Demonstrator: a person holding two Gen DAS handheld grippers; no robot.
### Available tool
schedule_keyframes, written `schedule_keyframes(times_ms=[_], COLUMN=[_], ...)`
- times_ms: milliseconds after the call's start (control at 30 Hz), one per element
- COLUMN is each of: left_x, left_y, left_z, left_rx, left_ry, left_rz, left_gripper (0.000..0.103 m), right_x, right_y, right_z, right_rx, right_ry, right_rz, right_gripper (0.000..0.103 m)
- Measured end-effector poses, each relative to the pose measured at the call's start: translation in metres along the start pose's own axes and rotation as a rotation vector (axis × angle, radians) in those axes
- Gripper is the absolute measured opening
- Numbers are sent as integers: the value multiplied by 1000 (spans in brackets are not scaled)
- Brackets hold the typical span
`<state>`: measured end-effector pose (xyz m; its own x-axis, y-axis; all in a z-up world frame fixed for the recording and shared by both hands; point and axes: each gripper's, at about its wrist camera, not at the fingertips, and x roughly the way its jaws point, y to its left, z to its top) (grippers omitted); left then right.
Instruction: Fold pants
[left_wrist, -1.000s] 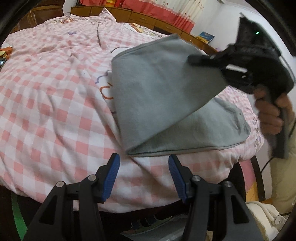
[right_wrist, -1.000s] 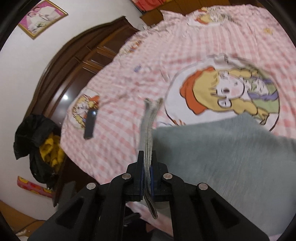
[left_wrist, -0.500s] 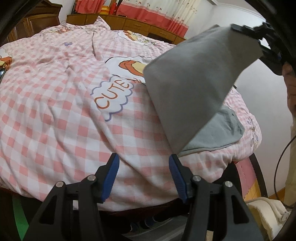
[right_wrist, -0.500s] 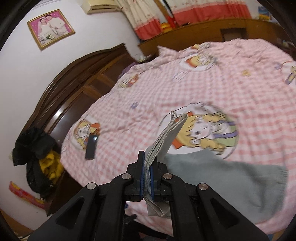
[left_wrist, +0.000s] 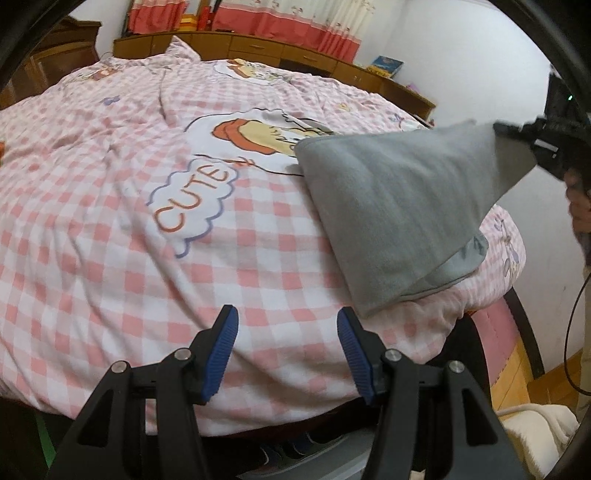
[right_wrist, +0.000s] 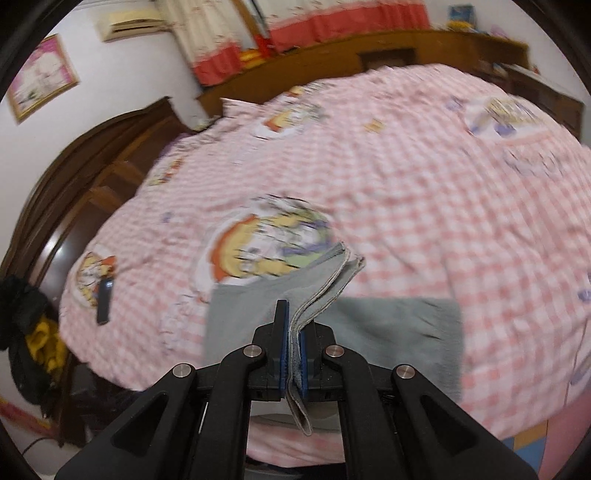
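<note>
1. Left gripper (left_wrist: 286, 345), in the left wrist view, has its blue pads spread apart with nothing between them, only the pink checked quilt (left_wrist: 110, 240) beneath. Ahead and to its right lie the grey pants (left_wrist: 399, 206), partly folded; one corner is lifted off the bed toward the right gripper (left_wrist: 517, 134), whose jaw state cannot be read in this view.

2. Right gripper (right_wrist: 291, 354), in the right wrist view, is clamped on a stacked edge of the pants (right_wrist: 251, 314). Several layers pass between the pads and hang below them, while the rest spreads over the quilt (right_wrist: 443, 203) just ahead.

3. Risks, as I judge them: the layers fan apart beyond the pads, so one could slip free. With the left gripper idle, nothing pins the lower part, and the whole garment may drag, leaving a skewed fold.
</note>
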<state>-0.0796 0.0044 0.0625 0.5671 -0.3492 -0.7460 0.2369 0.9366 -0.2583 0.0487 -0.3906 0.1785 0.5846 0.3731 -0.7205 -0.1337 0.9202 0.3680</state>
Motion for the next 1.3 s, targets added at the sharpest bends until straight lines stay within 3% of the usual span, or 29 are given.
schedule_keyframes(times_ms=[167,400,567,733,867,1000,1133,1233,1300], left_x=[11,27,39,51,70,94,127,148,154], left_y=[-17,-32,-41,-51,-61,-69,-68,-60,-55], left_z=[5,11,31,57,76,94,108,113,114], left_rx=[52,95,122,150,182,207,216,205,190], left_ry=[19,49,43,23,24,27,56,77,77], left_rz=[-3,1,1,-10,-9,-5,46,68,72], left_gripper=[59,59,59,59,59,59,59,77,82], right_x=[24,85,83,57,50,77,114,119,116], right_y=[-59,-116,-122,-97,-79,-78,-110,-124,-123], right_z=[-18,-60,-63,-57,-49,-41,-42,-46,-48], right_rx=[64,135,164,81,6,-24,43,91,99], right_ry=[35,158,136,71,12,54,95,50,40], right_rz=[-99,-193,-174,-274,-252,-237,-232,-195,-190], right_gripper=[6,6,6,14,15,15,10,5,5])
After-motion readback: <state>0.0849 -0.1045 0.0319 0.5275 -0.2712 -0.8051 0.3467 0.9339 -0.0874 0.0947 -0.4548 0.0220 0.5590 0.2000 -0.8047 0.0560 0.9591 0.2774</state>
